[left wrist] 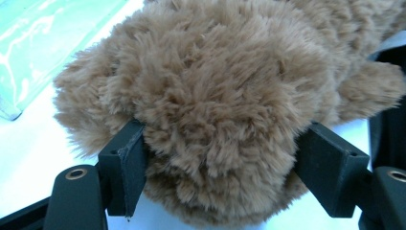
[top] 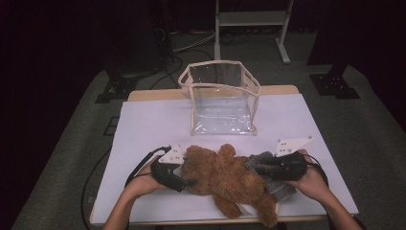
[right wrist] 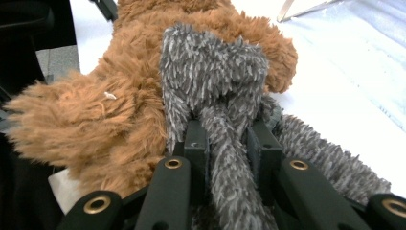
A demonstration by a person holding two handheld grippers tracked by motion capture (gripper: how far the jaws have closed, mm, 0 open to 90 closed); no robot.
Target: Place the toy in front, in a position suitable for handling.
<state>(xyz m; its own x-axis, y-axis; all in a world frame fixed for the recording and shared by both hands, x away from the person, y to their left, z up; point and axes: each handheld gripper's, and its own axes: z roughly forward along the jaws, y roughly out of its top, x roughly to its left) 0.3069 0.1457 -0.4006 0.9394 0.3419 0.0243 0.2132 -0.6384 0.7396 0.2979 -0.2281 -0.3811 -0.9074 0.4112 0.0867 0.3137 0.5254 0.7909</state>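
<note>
A brown teddy bear lies on the white table near its front edge. My left gripper reaches in from the left, and its jaws clamp a rounded furry part of the bear, with fur bulging over both pads. A grey fuzzy cloth lies against the bear's right side. My right gripper is shut on a strand of that grey cloth, which is pinched between the narrow jaws, with the bear just behind and to the left.
A clear plastic bag with a cream trim stands open-topped at the middle back of the table, and its edge lies beyond the bear. A metal stand and cables are on the floor behind the table.
</note>
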